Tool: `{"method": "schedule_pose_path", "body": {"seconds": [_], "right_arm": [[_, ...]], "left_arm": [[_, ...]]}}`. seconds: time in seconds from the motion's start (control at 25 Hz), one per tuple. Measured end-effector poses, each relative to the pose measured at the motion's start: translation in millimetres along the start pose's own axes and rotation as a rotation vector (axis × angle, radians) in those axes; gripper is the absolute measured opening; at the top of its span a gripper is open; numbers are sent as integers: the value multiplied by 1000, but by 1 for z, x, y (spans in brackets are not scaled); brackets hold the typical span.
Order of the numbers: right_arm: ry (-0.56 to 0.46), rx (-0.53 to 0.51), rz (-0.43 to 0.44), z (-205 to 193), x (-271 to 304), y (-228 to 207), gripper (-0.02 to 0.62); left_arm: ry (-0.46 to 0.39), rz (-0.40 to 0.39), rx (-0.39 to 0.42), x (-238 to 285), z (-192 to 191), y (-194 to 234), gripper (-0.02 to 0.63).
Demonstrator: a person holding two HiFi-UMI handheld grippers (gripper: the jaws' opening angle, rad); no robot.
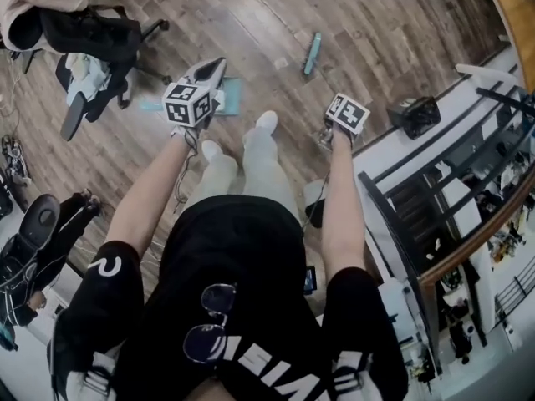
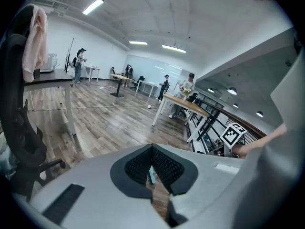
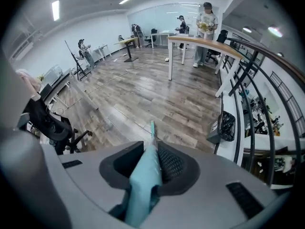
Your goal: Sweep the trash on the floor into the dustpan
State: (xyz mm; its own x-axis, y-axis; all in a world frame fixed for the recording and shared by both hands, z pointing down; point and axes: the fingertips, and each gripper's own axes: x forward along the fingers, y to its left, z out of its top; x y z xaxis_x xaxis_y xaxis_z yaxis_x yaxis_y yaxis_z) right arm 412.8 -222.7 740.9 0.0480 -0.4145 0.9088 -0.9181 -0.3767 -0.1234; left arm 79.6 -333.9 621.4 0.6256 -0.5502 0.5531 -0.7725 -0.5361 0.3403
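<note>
My right gripper [image 1: 328, 132] [image 3: 151, 162] is shut on the teal broom handle [image 3: 145, 180]. The handle runs forward to the teal broom head [image 1: 312, 53] on the wooden floor. A small pale scrap of trash [image 1: 282, 63] lies just left of the broom head. My left gripper [image 1: 216, 67] [image 2: 152, 174] is shut on a thin teal part [image 2: 151, 174], which seems to belong to the teal dustpan [image 1: 229, 96] low beside my left foot. The left gripper hides most of the dustpan.
An office chair [image 1: 92, 48] with a black bag and a pink garment stands at far left. A black railing [image 1: 418, 199] and a black bag [image 1: 415, 114] border the right side. A wooden table [image 3: 209, 42] and several people stand farther off.
</note>
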Motion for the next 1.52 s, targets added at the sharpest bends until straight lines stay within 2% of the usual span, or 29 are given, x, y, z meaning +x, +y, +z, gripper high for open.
{"method": "schedule_pose_path", "body": {"seconds": [0.08, 0.12, 0.16, 0.28, 0.32, 0.4, 0.56, 0.68, 0.88, 1.08, 1.28, 1.52], "right_arm": [[-8, 1, 75, 3, 23, 20, 84], [2, -6, 84, 1, 31, 25, 84], [24, -27, 53, -2, 36, 24, 84], [144, -138, -171, -22, 34, -6, 84], [173, -168, -200, -29, 35, -8, 84], [193, -198, -175, -37, 39, 4, 84], [169, -173, -38, -39, 48, 40, 84], [191, -270, -115, -42, 43, 30, 84], [222, -400, -78, -67, 42, 55, 84], [251, -424, -73, -109, 33, 69, 84], [280, -385, -72, -156, 16, 78, 83], [314, -387, -73, -200, -6, 91, 84]], "left_arm": [[-2, 7, -10, 4, 2, 2, -2], [-2, 11, -13, 5, 3, 4, -2], [-1, 17, -15, 5, 3, 7, -2], [19, 45, -22, 4, -4, 21, -2], [29, 56, -28, 3, -7, 25, -2], [43, 71, -37, 1, -13, 31, -2], [50, 79, -44, -3, -18, 37, -2], [53, 85, -49, -7, -23, 42, -2], [39, 89, -68, -22, -30, 51, -2], [31, 87, -71, -47, -40, 59, -2], [31, 86, -69, -81, -58, 71, -2], [30, 75, -70, -120, -81, 81, -2]]}}
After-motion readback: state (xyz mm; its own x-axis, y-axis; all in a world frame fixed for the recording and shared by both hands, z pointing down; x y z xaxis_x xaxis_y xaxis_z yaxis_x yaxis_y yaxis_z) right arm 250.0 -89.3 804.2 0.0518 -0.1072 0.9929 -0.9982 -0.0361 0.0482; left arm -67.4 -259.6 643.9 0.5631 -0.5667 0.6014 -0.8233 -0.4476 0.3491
